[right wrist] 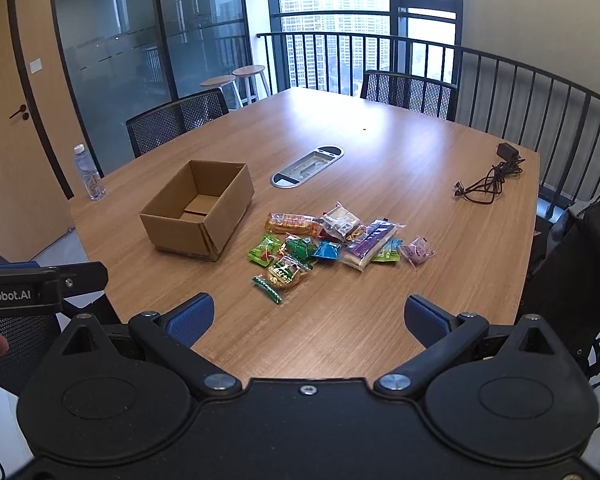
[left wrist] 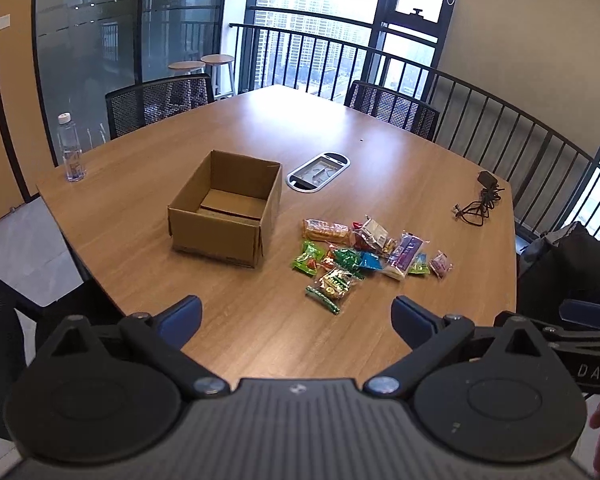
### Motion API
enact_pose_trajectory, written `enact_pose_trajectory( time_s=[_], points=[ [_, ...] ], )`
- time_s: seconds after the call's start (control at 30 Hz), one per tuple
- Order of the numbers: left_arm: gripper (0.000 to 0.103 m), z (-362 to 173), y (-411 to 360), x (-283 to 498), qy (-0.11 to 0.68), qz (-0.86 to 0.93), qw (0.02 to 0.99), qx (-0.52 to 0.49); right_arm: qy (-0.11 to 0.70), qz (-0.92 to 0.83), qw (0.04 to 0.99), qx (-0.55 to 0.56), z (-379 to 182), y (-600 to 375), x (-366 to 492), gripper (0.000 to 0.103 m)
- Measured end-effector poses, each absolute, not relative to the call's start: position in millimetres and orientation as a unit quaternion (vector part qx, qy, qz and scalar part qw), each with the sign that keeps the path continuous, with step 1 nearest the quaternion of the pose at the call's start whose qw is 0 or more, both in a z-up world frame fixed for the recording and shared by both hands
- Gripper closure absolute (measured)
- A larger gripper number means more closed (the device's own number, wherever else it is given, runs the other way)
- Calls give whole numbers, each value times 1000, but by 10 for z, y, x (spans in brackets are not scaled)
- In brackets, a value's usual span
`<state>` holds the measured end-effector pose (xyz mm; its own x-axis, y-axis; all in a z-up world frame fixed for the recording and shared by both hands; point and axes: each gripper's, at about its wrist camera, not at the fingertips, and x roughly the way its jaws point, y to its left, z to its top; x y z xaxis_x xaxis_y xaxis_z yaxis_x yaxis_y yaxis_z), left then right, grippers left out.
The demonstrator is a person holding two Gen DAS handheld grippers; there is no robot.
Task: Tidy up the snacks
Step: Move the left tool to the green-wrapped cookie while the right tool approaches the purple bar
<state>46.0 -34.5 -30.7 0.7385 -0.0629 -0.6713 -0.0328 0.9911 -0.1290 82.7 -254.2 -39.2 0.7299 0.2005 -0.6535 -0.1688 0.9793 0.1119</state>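
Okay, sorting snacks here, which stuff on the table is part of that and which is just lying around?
For the job:
- pile of snack packets
- open cardboard box, nothing in it so far
- left gripper and right gripper, jaws open

Just lying about:
- water bottle
- black charger and cable

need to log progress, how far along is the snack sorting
Nothing looks done: the cardboard box holds no snacks, only its bottom flaps. Nothing is in hand: left gripper and right gripper both hang open over the table's near edge. Left: the whole snack pile beside the box.
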Motion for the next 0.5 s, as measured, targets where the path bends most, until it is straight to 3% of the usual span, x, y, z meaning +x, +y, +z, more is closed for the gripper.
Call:
enact_pose_trajectory(
  time_s=[0.3, 0.5],
  points=[
    [2, -476, -391, 1061, 385, -31, 920, -67, 374, 91, 922, 31, -539, -2552, 1242, 6],
    [9, -676, -445, 1469, 409, -53, 909, -66, 392, 72, 916, 36, -703, -2630, 1564, 8]
  ],
)
